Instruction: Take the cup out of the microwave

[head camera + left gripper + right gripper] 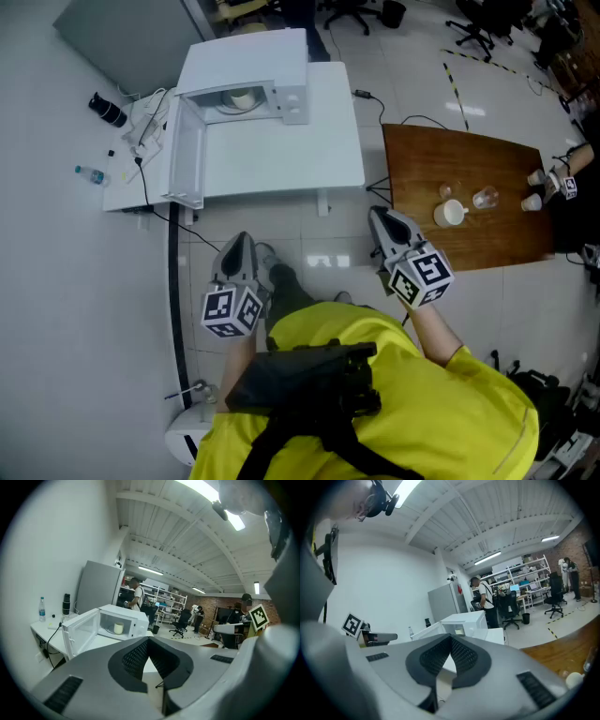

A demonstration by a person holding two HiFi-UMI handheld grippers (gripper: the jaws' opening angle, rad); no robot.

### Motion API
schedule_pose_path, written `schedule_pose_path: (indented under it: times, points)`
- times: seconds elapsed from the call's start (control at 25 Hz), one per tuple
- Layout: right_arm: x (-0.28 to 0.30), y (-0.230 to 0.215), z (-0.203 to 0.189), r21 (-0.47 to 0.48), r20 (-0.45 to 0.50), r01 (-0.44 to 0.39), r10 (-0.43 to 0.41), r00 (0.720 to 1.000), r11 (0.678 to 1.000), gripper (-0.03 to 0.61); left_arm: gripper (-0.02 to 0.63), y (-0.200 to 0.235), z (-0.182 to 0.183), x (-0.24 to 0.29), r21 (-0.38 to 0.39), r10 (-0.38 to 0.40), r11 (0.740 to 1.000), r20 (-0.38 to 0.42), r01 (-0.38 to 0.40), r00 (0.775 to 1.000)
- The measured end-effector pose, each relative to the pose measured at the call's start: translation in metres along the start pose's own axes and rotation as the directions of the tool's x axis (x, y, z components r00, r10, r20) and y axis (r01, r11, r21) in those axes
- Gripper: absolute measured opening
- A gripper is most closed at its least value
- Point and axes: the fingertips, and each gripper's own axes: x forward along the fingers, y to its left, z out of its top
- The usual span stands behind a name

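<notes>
Head view: the left gripper (239,238) and right gripper (379,216) both hover with jaws pressed together on nothing, tiled floor (319,234) open between them and the rectangular white table's (281,164) near edge. On that table the boxy white microwave (281,66) has its door (185,150) swung wide left, and the pale cylindrical cup (244,97) sits inside. A brown wooden table's (487,216) edge runs just beside the right gripper.

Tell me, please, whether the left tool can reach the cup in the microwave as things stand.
Probably not yet. The microwave door stands open and nothing blocks the cup, but the left tool is shut and held back from the table; a step closer seems needed.
</notes>
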Motion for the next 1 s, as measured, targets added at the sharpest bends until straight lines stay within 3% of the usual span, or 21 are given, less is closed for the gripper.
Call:
schedule_pose_path:
  times: [0.28,0.48,0.56,0.68,0.84,1.0]
  points:
    - [0.154,0.053,0.026,-0.041,-0.012,-0.064,0.063,0.998,0.997,0.006,0.0,0.116,0.049,0.051,-0.006,0.021,1.0,0.008,-0.021,1.0]
    - [0.271,0.078,0.04,-0.07,-0.024,-0.029,0.027,0.999,0.997,0.049,0.0,0.182,0.078,0.096,0.036,-0.015,0.999,-0.039,0.016,0.999]
    - [0.311,0.082,0.035,-0.055,-0.036,0.002,-0.004,0.999,0.998,0.164,0.0,0.201,0.087,0.112,0.049,-0.044,0.998,-0.061,0.047,0.997]
    - [0.365,0.076,0.021,-0.046,-0.036,0.087,-0.089,0.995,0.995,0.2,0.0,0.224,0.094,0.137,0.068,-0.086,0.993,-0.091,0.093,0.992]
    - [0.429,0.057,-0.018,-0.046,-0.085,0.156,-0.159,0.984,0.987,0.369,0.0,0.24,0.091,0.166,0.04,-0.121,0.991,-0.138,0.128,0.983]
    - [0.504,0.014,-0.056,-0.03,-0.128,0.23,-0.232,0.964,0.973,0.433,0.0,0.245,0.082,0.187,0.028,-0.152,0.987,-0.188,0.16,0.97]
